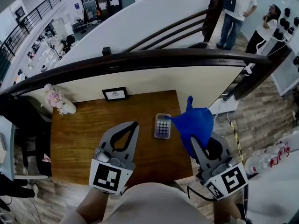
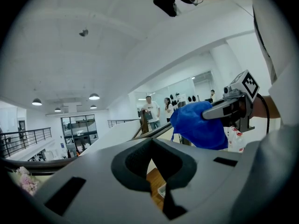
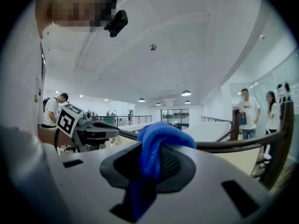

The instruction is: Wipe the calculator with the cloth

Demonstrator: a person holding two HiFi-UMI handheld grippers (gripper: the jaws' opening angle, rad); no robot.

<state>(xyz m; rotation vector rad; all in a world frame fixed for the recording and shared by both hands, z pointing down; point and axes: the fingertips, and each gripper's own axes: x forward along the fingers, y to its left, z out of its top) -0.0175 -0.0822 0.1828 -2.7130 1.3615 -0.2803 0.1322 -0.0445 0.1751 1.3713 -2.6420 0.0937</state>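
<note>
Left of the calculator (image 1: 162, 126), the left claw (image 1: 133, 126) hovers over the desk (image 1: 79, 129) with its jaws pressed together on nothing, probably kept free to steady the calculator. The calculator itself lies flat, keys up, untouched. Just right of it the right claw (image 1: 194, 143) pinches the blue cloth (image 1: 196, 121) — bunched into a wad and held clear of the desk — poised, I'd say, to come down for the first wipe.
</note>
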